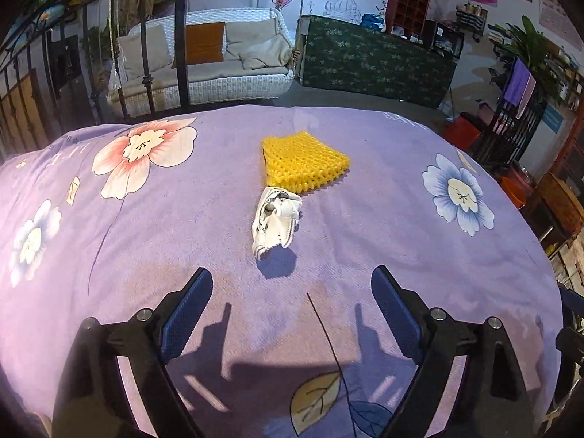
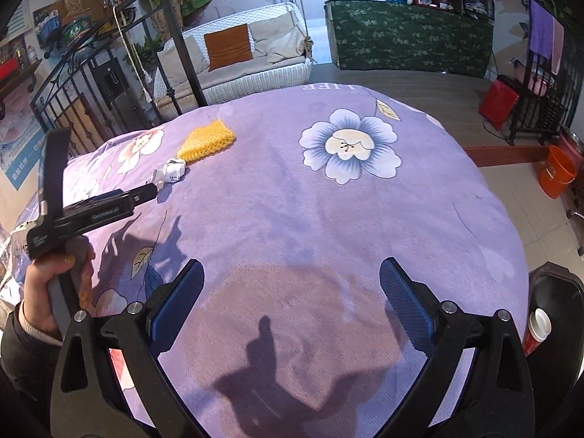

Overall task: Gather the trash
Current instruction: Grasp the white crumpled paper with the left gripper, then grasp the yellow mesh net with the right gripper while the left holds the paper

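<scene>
Yellow foam net (image 1: 306,160), white crumpled wrapper (image 1: 274,219), purple flowered cloth (image 1: 365,226).

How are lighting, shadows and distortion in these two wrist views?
Left wrist: sharp, light from behind casts hard shadows of the fingers and of the crumpled white paper wad onto the purple flowered blanket; fisheye bulges the bed. Right wrist: same bulge, dark corner vignetting, a big gripper shadow in the foreground.
</scene>
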The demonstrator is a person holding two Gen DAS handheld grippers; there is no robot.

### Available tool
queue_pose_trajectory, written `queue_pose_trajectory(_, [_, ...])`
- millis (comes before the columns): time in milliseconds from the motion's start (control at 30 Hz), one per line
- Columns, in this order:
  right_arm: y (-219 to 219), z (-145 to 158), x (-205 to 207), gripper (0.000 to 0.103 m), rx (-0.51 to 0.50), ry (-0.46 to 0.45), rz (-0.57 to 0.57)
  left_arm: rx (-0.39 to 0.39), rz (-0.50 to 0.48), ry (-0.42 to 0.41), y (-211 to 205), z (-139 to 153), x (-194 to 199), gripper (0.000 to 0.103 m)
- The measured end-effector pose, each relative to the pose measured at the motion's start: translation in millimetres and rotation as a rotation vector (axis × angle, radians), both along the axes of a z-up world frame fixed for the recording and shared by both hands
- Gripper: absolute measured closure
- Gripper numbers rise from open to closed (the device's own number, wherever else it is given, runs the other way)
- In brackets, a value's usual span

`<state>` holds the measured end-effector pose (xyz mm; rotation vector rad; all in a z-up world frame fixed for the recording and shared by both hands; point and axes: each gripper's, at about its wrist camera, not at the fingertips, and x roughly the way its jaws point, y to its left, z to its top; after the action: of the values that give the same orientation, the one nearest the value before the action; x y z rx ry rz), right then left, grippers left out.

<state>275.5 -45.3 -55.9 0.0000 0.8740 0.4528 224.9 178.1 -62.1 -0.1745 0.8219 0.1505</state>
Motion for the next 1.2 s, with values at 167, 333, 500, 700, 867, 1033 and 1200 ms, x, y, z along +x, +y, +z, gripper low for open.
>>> queue_pose_trajectory(167, [14.9, -2.1, 13.5, 0.007, -0.010, 0.005, 0.019, -0.048, 0.024, 0.030, 22.8, -8.7, 19.8, 0.020])
queue_pose_trajectory(333, [38.8, -6.4, 32.7, 0.008, -0.015, 0.024, 0.051, -0.080, 0.017, 0.038, 32.6, -12.4, 35.3, 0.035])
queue_pose_trajectory(500, [61.0, -10.3, 44.9, 0.008, -0.029, 0.036, 0.074, -0.120, 0.026, 0.027, 37.7, -15.5, 54.3, 0.058])
queue_pose_trajectory(700, [76.9, -17.6, 56.3, 0.008, -0.032, 0.058, 0.080, -0.100, 0.041, 0.002, 34.4, -14.4, 51.9, 0.078])
queue_pose_trajectory(867, [93.3, -16.4, 68.6, 0.008, -0.029, 0.046, 0.094, -0.102, 0.057, -0.017, 36.2, -6.2, 39.6, 0.079])
queue_pose_trajectory(1033, [129.2, -8.4, 90.5, 0.008, -0.037, 0.021, 0.138, -0.128, 0.107, -0.054, 41.6, 6.1, 15.4, 0.079])
queue_pose_trajectory(1200, [178.9, -7.8, 115.7, 0.007, -0.053, 0.008, 0.200, -0.125, 0.146, -0.090, 44.0, 17.6, -7.0, 0.079])
